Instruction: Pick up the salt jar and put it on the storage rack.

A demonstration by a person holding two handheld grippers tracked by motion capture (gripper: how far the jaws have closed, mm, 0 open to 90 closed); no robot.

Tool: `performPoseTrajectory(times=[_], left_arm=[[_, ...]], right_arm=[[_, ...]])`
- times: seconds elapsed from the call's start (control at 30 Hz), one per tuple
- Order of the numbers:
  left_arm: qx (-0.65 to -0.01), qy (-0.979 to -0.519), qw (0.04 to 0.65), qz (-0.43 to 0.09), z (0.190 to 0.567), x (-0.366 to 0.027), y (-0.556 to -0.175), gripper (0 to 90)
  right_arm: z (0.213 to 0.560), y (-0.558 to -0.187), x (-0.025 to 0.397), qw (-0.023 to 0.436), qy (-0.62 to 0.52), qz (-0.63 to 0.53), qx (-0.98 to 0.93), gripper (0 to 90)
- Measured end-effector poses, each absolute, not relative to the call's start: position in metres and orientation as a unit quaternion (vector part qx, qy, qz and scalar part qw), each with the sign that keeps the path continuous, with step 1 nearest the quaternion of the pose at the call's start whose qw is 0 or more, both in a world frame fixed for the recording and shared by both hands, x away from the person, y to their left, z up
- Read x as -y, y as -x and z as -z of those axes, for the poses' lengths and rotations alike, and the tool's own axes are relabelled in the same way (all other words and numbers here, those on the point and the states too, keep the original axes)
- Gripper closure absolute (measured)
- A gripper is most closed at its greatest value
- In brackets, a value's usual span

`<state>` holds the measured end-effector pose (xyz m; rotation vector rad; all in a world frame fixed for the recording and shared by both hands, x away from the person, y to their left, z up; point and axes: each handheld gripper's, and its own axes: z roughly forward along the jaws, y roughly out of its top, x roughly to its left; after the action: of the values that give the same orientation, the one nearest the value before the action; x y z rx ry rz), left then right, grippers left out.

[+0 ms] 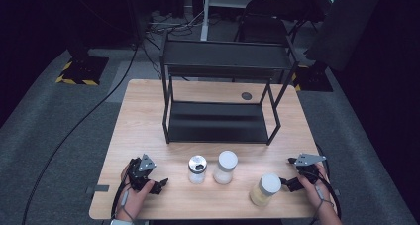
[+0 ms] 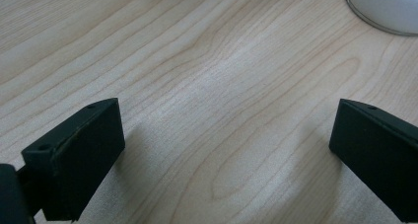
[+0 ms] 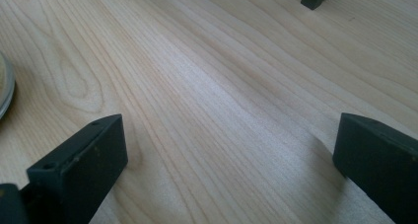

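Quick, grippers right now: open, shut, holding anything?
Left gripper: open, holding nothing, jaws wide apart over bare table.
Right gripper: open, holding nothing, jaws wide apart.

Studio lab: dark drapes, hazard-taped stand base (image 1: 79,69), floor cables (image 1: 168,24).
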<state>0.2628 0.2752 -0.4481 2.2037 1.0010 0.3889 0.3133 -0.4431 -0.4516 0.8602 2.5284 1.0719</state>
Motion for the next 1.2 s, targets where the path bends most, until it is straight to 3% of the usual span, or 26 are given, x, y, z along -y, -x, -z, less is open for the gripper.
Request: performPoseTrajectory(times=[0.37, 1.2], left_arm=[[-0.387, -0.845, 0.338, -0.15, 0.446, -0.275, -0.261, 2.3], [-0.389, -0.809, 0.41, -0.165, 0.4, -0.257, -0.237, 4.7]], right_arm=[[0.452, -0.313, 0.443, 0.131, -0.296, -0.369, -0.871, 0.0], [0.452, -0.315, 0.443, 0.13, -0.294, -0.37, -0.872, 0.0]])
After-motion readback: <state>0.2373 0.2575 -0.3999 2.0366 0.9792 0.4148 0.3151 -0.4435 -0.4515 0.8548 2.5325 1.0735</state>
